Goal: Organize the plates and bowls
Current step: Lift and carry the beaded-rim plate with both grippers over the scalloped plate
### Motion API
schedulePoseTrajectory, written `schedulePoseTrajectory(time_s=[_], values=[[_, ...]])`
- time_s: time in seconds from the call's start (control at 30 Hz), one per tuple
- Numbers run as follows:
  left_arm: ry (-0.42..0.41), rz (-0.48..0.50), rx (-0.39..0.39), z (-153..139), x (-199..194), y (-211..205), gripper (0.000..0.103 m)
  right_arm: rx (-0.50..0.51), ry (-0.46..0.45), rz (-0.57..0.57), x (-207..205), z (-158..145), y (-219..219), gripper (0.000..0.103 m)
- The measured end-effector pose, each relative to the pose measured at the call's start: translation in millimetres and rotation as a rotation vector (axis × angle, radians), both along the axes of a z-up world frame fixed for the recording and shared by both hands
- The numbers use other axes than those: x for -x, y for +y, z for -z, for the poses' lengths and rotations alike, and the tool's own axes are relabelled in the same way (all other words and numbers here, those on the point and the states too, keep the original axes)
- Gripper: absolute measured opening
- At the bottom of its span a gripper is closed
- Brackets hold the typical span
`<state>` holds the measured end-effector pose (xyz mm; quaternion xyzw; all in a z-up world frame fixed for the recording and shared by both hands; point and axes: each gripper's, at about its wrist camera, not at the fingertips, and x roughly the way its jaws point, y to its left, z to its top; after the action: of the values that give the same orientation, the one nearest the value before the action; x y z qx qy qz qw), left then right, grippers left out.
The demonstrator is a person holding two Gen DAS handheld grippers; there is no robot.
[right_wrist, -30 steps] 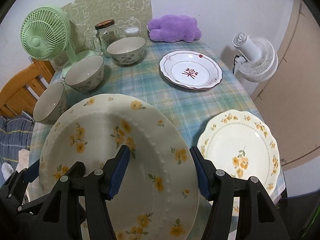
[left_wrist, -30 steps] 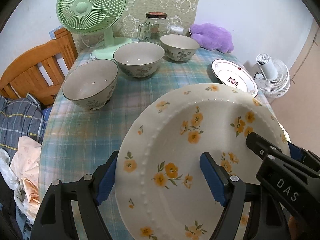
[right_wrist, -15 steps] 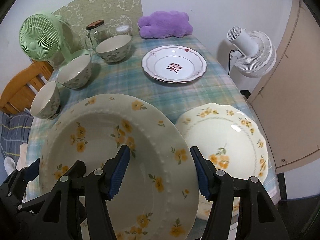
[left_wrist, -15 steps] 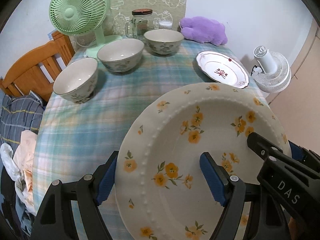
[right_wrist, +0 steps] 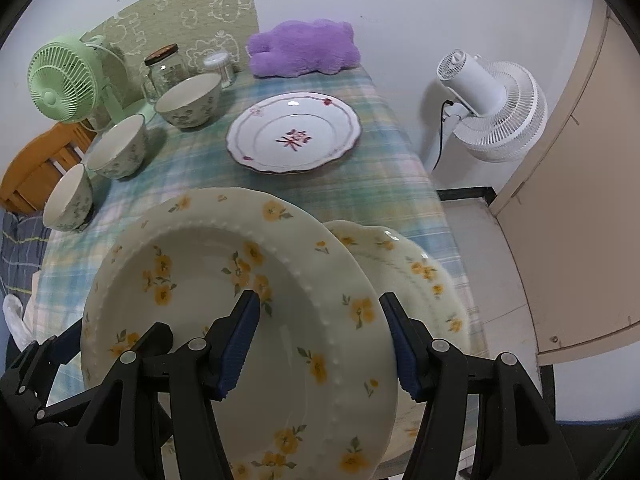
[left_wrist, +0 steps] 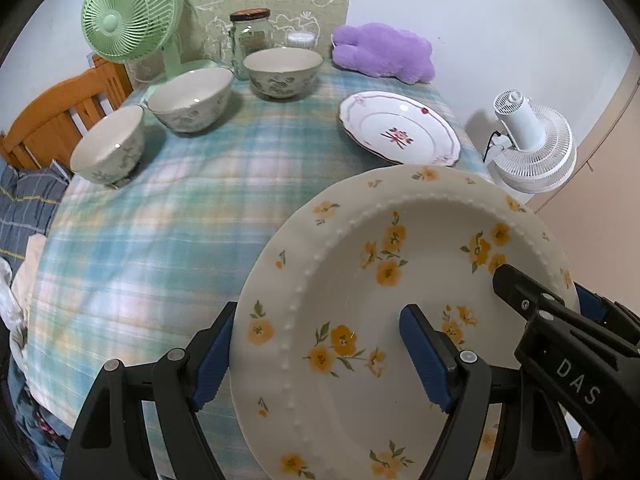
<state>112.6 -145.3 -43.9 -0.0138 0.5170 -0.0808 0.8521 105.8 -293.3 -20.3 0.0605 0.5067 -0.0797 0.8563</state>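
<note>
I hold the large plate with yellow flowers (left_wrist: 400, 300) between both tools, lifted above the near right part of the worktop (left_wrist: 180, 208), which is covered in a pale blue plaid cloth. My left hand-held gripper (left_wrist: 316, 356) is clamped on the plate's left rim, one blue pad under the edge and the other pressing on the inside of the dish. My right hand-held gripper (right_wrist: 320, 340) grips the opposite rim in the same way, one pad on the inner face and the other outside the edge. In the right wrist view the plate hangs partly over a second, scalloped plate with yellow flowers (right_wrist: 420, 276) that lies on the worktop's near right corner. Farther back lies a white plate with a red flower motif (right_wrist: 294, 136). Three patterned bowls stand in a diagonal row along the left side: the nearest bowl (left_wrist: 108, 144), the middle bowl (left_wrist: 192, 98), and the far bowl (left_wrist: 282, 72). Behind them stand a green desk fan (left_wrist: 124, 12), a glass jar (left_wrist: 250, 40) with a dark lid and a purple plush toy (left_wrist: 384, 56). A white floor fan (right_wrist: 492, 108) stands beside the worktop on the right.
</note>
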Motion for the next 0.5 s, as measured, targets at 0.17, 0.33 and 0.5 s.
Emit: schedulePoseTrajectory(time_s=[0.17, 0.33, 0.5], values=[[0.012, 0.009, -0.004, 7.2, 2.5, -26.3, 0.079, 0.002, 0.012, 0.006, 3.5, 7.3, -26.2, 0.064], [0.027, 0.017, 0.003, 15.7, 4.6, -49.6, 0.079, 0.006, 0.029, 0.018, 5.9, 16.3, -50.6, 0.064], [0.047, 0.027, 0.009, 28.3, 3.5, -71.7, 0.079, 0.016, 0.05, 0.032, 7.0, 27.5, -73.2, 0.064]])
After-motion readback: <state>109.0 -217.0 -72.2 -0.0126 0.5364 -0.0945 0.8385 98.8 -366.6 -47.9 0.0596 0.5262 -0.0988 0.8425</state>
